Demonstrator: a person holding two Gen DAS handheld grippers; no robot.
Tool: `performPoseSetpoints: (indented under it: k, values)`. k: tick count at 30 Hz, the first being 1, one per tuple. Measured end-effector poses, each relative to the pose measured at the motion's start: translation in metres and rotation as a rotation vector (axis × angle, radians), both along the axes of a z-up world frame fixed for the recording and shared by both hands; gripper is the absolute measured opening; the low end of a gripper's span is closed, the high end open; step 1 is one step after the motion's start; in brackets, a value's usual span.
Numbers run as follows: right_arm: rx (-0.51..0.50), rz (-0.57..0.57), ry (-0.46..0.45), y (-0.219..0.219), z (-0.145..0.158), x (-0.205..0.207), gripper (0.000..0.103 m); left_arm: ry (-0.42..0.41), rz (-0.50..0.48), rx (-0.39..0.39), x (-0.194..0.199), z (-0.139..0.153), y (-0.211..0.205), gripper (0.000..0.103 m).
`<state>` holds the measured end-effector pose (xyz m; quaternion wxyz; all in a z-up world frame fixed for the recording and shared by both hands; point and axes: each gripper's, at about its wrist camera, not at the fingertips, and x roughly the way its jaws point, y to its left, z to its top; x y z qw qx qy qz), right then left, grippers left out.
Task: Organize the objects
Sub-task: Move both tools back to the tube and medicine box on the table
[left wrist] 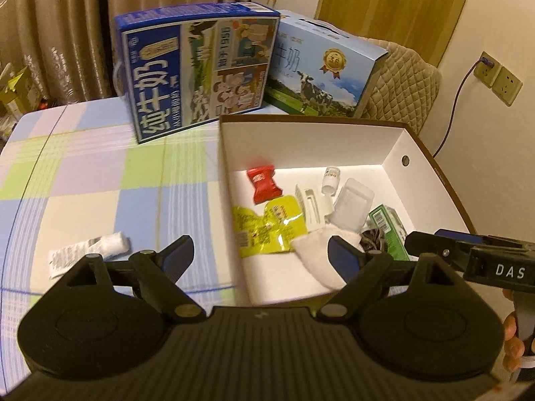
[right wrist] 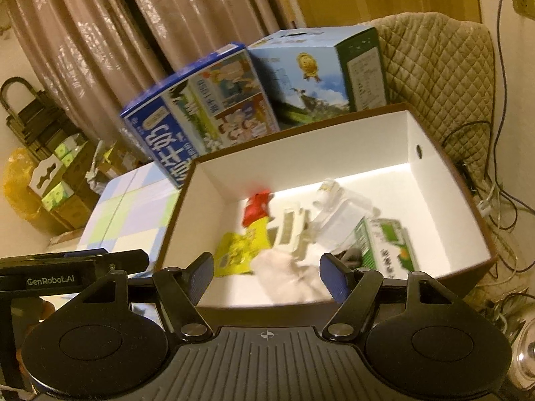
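A brown box with a white inside [left wrist: 301, 143] [right wrist: 301, 153] stands on the checked tablecloth. In it lie a red packet [left wrist: 263, 183] [right wrist: 255, 209], yellow packets [left wrist: 267, 230] [right wrist: 239, 250], a pale sock [left wrist: 317, 260] [right wrist: 287, 277], a small white bottle [left wrist: 331, 180], a clear plastic tub [left wrist: 352, 205] and a green carton [left wrist: 389, 230] [right wrist: 384, 244]. A white tube [left wrist: 90, 250] lies on the cloth left of the box. My left gripper [left wrist: 259, 254] is open, straddling the box's left wall. My right gripper [right wrist: 267, 272] [left wrist: 421, 242] is open above the box's near wall, holding nothing.
Two milk cartons, dark blue [left wrist: 197, 70] [right wrist: 200, 107] and light blue [left wrist: 321, 70] [right wrist: 314, 73], stand behind the box. A quilted chair back [left wrist: 408, 80] [right wrist: 441, 77] and wall sockets with cables [left wrist: 498, 73] are to the right. Curtains hang behind. Stacked boxes [right wrist: 57, 180] sit left of the table.
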<state>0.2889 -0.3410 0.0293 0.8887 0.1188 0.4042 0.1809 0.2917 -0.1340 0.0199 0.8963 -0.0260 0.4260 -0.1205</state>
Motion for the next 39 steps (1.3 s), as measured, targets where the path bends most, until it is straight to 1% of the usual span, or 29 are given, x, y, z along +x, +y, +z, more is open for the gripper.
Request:
performPoseSetpoints:
  k: [4, 10, 19, 23, 30, 39]
  values:
    - [-0.001, 0.029, 0.003, 0.02, 0.0, -0.018, 0.067, 0.0, 0.021, -0.001, -0.018, 0.0, 0.021, 0.085]
    - [0.0, 0.087, 0.011, 0.056, -0.003, -0.043, 0.067, 0.016, 0.063, 0.004, -0.049, -0.003, 0.063, 0.086]
    - [-0.002, 0.188, 0.034, 0.117, -0.015, -0.073, 0.067, 0.057, 0.151, 0.017, -0.093, -0.016, 0.136, 0.086]
    - [-0.008, 0.232, 0.055, 0.144, -0.025, -0.082, 0.067, 0.078, 0.188, 0.01, -0.108, -0.024, 0.163, 0.086]
    - [-0.032, 0.3, 0.074, 0.185, -0.043, -0.091, 0.067, 0.101, 0.238, 0.024, -0.121, -0.036, 0.201, 0.087]
    - [-0.076, 0.385, 0.088, 0.226, -0.071, -0.089, 0.067, 0.139, 0.277, 0.031, -0.117, -0.052, 0.234, 0.087]
